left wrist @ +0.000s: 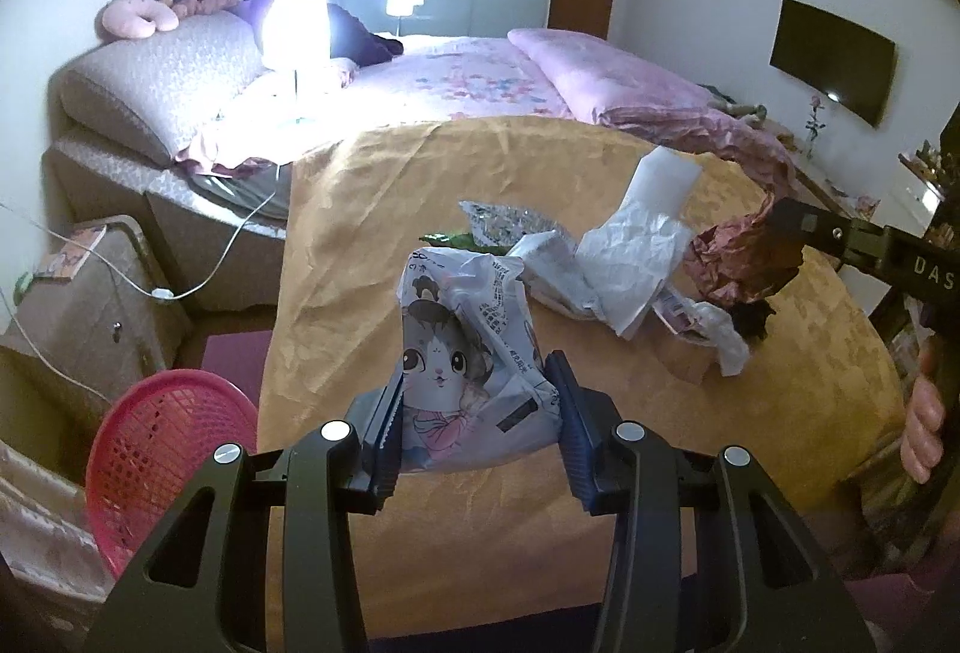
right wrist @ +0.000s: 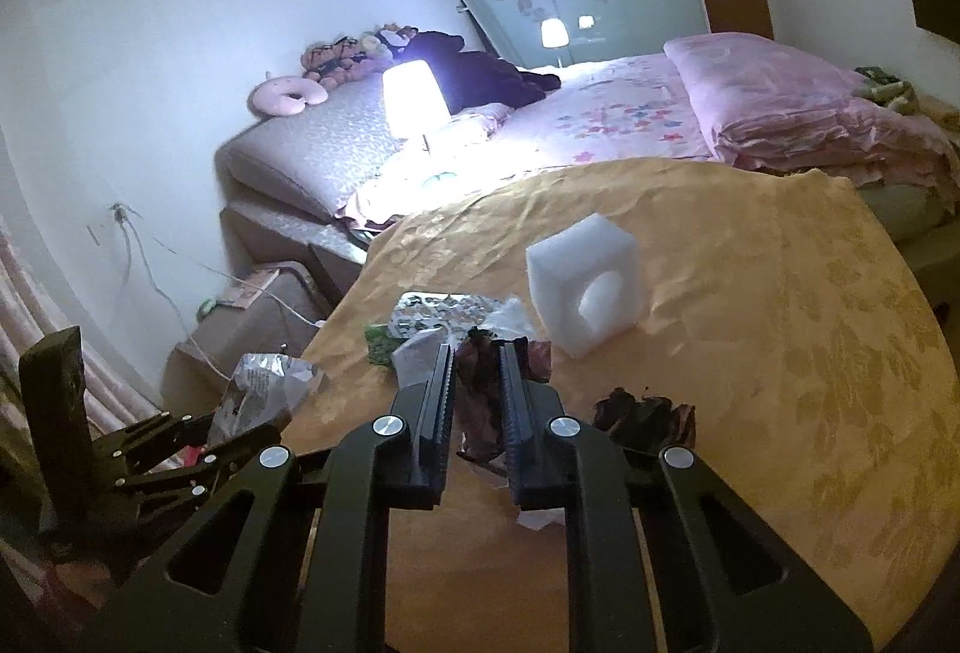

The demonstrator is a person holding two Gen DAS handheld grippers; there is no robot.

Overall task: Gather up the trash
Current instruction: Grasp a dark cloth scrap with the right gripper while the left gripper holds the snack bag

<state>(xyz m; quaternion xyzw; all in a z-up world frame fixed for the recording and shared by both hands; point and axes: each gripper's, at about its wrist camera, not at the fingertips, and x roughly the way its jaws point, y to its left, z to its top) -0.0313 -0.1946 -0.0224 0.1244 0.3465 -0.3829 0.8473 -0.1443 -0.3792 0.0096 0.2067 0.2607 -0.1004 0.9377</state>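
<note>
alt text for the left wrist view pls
The left gripper holds a crumpled white cartoon-cat plastic bag between its fingers over a gold patterned tablecloth strewn with crumpled white paper. A red mesh plastic basket sits lower left.

Foam block behind wrappers on tablecloth.

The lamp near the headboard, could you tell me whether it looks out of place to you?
Yes. The lit lamp stands on the bed itself, its base on the sheet beside the pillow, with its cord trailing off the mattress edge to the floor. A lamp normally sits on a nightstand; here it could tip.
</note>
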